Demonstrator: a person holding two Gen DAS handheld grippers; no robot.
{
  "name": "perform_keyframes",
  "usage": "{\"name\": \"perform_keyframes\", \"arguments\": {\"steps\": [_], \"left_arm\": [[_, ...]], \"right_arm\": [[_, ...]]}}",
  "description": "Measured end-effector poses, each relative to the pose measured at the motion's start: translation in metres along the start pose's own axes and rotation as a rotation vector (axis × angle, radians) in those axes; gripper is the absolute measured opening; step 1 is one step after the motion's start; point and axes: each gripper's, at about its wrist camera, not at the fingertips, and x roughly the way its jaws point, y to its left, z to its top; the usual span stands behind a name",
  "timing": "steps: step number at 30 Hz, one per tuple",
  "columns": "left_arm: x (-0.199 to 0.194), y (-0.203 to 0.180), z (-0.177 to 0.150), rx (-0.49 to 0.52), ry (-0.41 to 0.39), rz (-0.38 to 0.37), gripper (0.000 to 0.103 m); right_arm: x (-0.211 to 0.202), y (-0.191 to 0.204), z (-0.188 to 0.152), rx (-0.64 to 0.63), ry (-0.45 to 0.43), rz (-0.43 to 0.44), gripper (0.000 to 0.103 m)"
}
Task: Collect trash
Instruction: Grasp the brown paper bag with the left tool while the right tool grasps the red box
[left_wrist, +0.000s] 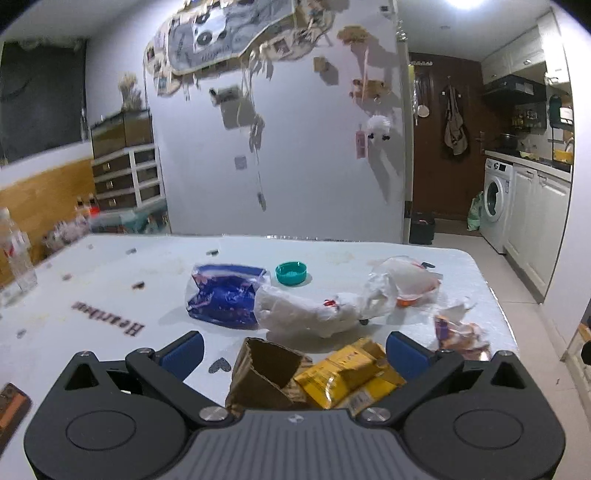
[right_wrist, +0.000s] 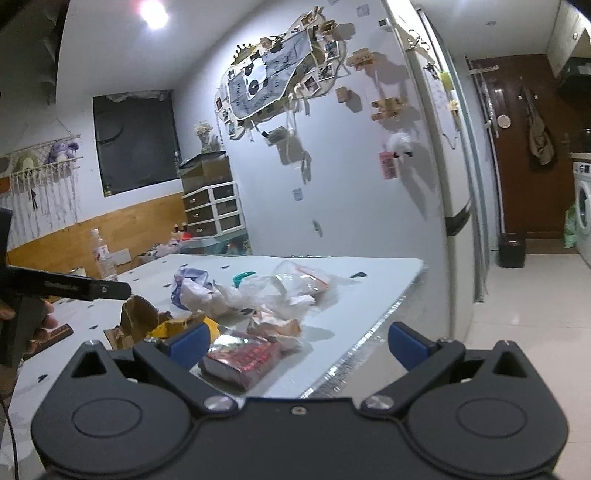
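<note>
Trash lies scattered on the white table. My left gripper is open, its blue pads on either side of a torn brown cardboard piece and a yellow wrapper. Beyond them lie a blue bag, a white crumpled plastic bag, a teal lid, a clear bag and a brownish wrapper. My right gripper is open above a red foil packet near the table's right edge. The other gripper and a hand show at left.
A clear plastic bottle stands at the table's far left; a brown bar lies near the left front. A white fridge hung with magnets and photos rises behind the table. To the right are a tiled floor, a black bin and a washing machine.
</note>
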Motion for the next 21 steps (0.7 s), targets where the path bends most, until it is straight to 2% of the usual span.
{"name": "perform_keyframes", "arguments": {"steps": [4,9,13,17,21], "left_arm": [[0.024,0.017,0.003,-0.058,0.020,-0.035,0.103],[0.045,0.027,-0.001,-0.063,0.045,-0.045,0.103],[0.052,0.033,-0.008,-0.062,0.067,-0.071,0.094],[0.057,0.037,-0.013,-0.053,0.092,-0.074,0.078],[0.059,0.043,-0.019,-0.051,0.118,-0.069,0.067]], "right_arm": [[0.021,-0.001,0.002,0.016,-0.002,0.044,0.103],[0.042,-0.003,0.005,0.009,0.013,0.070,0.103],[0.059,-0.009,0.003,0.062,0.047,0.114,0.103],[0.076,-0.008,0.001,0.061,0.085,0.167,0.088],[0.091,-0.002,-0.003,0.029,0.106,0.190,0.073]]}}
